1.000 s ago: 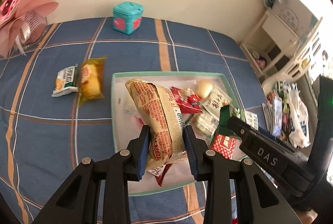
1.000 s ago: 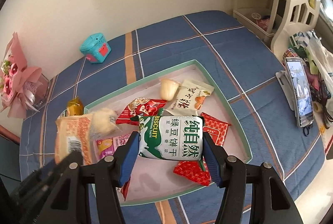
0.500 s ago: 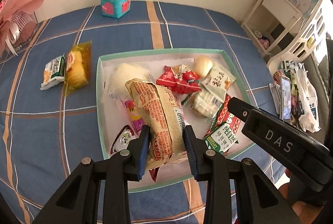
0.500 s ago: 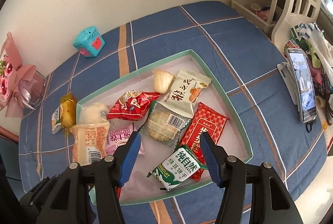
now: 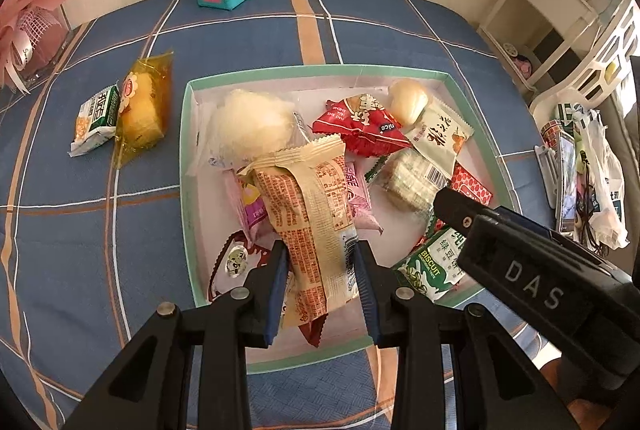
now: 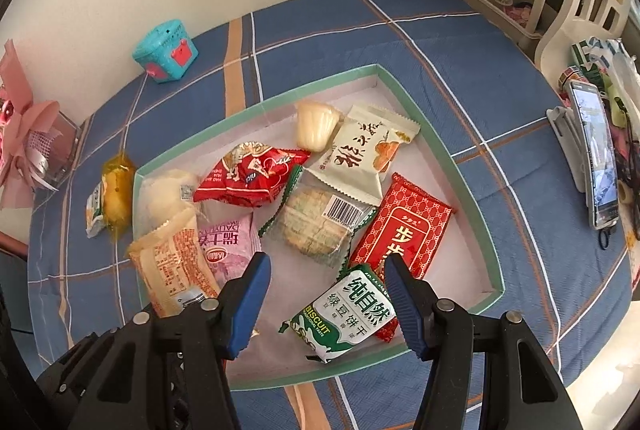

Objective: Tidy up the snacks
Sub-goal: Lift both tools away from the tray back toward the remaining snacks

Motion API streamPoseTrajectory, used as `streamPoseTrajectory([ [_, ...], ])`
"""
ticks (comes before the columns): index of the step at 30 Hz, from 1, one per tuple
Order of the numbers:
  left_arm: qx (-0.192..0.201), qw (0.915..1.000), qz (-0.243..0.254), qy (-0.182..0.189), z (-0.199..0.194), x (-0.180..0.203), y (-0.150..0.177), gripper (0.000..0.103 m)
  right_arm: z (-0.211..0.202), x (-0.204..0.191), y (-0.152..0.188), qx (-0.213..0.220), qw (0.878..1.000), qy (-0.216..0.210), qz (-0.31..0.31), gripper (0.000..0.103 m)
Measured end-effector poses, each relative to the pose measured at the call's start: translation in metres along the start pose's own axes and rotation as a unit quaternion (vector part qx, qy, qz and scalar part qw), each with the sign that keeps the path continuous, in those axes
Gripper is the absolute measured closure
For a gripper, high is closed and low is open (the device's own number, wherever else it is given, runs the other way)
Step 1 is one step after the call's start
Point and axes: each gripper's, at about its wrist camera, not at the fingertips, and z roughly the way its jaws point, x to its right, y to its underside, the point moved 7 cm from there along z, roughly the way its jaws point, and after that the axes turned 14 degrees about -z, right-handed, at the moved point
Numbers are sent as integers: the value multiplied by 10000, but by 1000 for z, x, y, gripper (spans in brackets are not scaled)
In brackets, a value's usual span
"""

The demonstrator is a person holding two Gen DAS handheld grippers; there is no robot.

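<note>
A beige snack packet [image 5: 316, 218] was pinched by the left tool [image 5: 320, 282] above the crowded tray [image 5: 472, 102]; the right tool [image 6: 326, 294] was spread over a green biscuit pack [image 6: 348, 314].

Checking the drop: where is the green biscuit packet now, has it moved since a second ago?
Yes. The green biscuit packet left the right gripper and now lies in the tray, overlapping the red packet.
</note>
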Motion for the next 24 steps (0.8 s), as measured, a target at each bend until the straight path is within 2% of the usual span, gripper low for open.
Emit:
streamPoseTrajectory([
  [2, -32, 10000, -15, 12, 1, 0, 0, 67, 1, -2, 1, -15, 10000, -1, -23, 41],
  [7, -71, 10000, 2, -27, 0, 1, 1, 52, 0, -5, -1, 11, 10000, -1, -74, 40],
  [12, -8, 10000, 23, 48, -8, 5, -1, 42, -3, -8, -4, 55, 9999, -15, -108, 40],
  [18, 72, 9999, -49, 109, -19, -1, -7, 40, -9, -8, -9, 173, 9998, -68, -65, 40],
  [24, 87, 9989, -457, 63, -22, -27, -17, 40, -12, -8, -11, 218, 9997, -117, -30, 41],
])
